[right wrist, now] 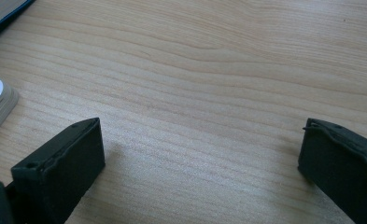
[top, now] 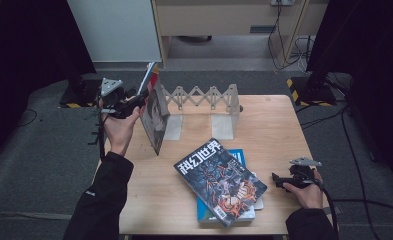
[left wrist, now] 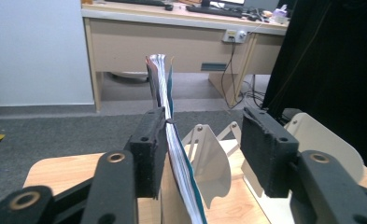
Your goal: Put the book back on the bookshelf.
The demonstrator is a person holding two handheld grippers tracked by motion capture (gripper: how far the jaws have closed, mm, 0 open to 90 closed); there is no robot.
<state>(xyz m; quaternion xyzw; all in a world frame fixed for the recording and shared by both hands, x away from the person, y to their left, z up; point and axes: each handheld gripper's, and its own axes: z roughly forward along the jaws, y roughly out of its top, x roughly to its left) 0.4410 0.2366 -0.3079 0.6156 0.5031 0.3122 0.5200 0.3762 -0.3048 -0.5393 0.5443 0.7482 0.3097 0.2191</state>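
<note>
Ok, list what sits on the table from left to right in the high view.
left gripper → upright magazine → folding book rack → flat magazine stack → right gripper

A stack of magazines and a blue-covered book [top: 223, 187] lies flat near the front edge of the light wooden table [top: 274, 130], towards its right corner; the top magazine, dark-covered with white characters, sits askew on the rest. Beyond the table's back edge lies grey carpet [top: 39, 150], with a pale wooden desk [top: 224, 17] and a white panel [top: 115, 30] farther off. Black cables [top: 284, 45] trail on the floor beside the desk.
</note>
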